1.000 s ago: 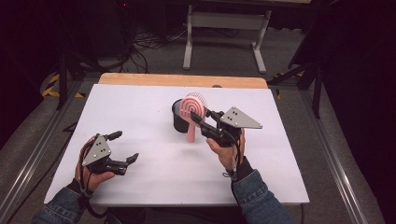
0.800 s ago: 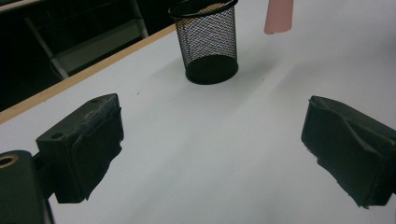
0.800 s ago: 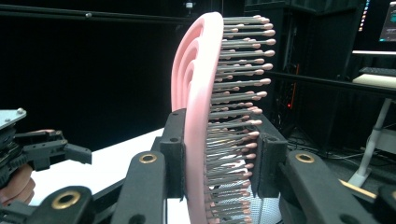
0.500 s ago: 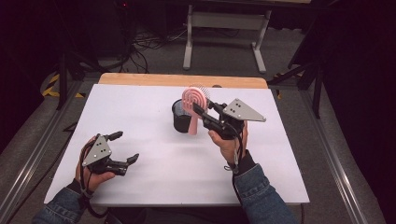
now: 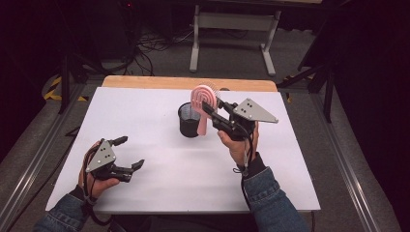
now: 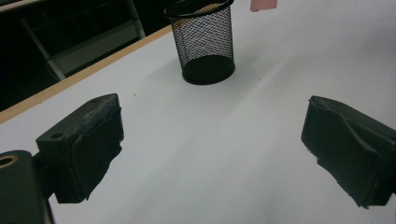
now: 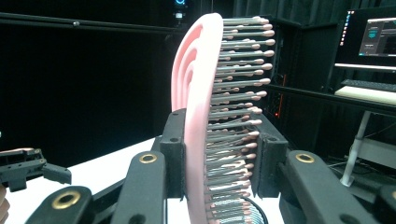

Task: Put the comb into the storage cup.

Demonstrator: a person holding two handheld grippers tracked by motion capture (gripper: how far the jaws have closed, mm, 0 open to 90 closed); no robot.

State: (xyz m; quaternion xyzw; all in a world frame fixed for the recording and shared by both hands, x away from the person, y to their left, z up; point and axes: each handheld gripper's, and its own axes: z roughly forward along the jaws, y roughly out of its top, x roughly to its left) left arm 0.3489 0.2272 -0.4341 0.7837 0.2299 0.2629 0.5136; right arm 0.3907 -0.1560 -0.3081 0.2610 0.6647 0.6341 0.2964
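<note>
High view: pink hairbrush (image 5: pixel 203 104) just beside mesh cup (image 5: pixel 189 121)

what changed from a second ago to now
The right tongs, shut on the pink hairbrush, lifted it a little and tipped its handle end toward the black mesh cup. The grip stayed closed. The left tongs stayed open and at rest on the white table; the cup did not move.
</note>
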